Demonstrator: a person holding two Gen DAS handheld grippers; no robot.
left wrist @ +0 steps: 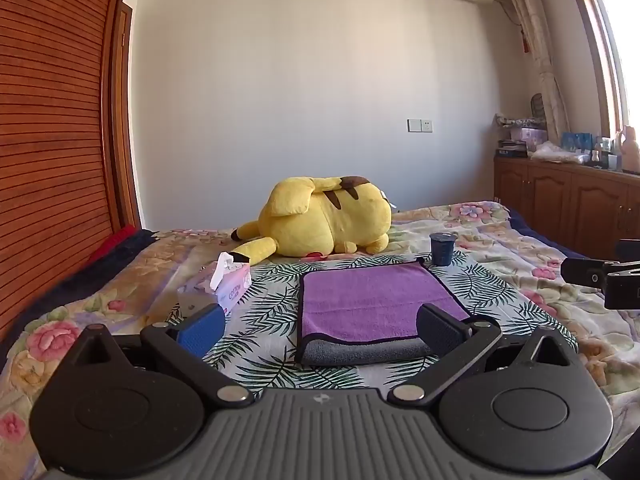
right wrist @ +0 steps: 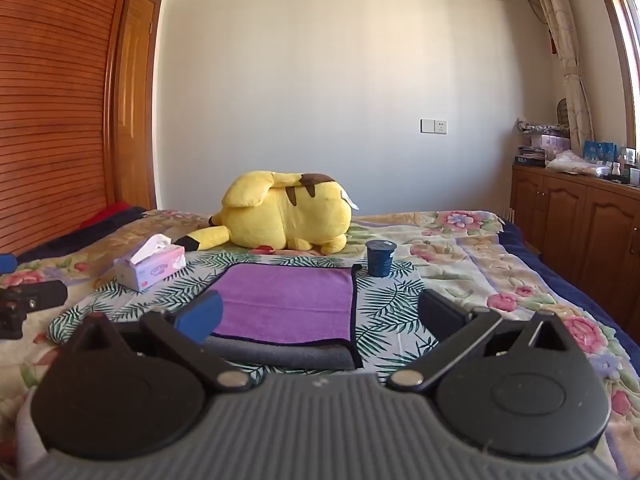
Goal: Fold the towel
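A purple towel (left wrist: 372, 304) with a dark border and grey underside lies folded flat on the leaf-print cloth (left wrist: 264, 300) on the bed; it also shows in the right wrist view (right wrist: 288, 302). Its grey folded edge (left wrist: 360, 354) faces me. My left gripper (left wrist: 320, 330) is open and empty, hovering just before the towel's near edge. My right gripper (right wrist: 320, 320) is open and empty, in front of the towel's near right corner. Part of the right gripper shows at the right edge of the left view (left wrist: 608, 276).
A tissue box (left wrist: 222, 286) sits left of the towel. A dark blue cup (left wrist: 442, 249) stands beyond its far right corner. A yellow plush toy (left wrist: 324, 216) lies behind. A wooden wardrobe (left wrist: 52, 140) is left, cabinets (left wrist: 560, 200) right.
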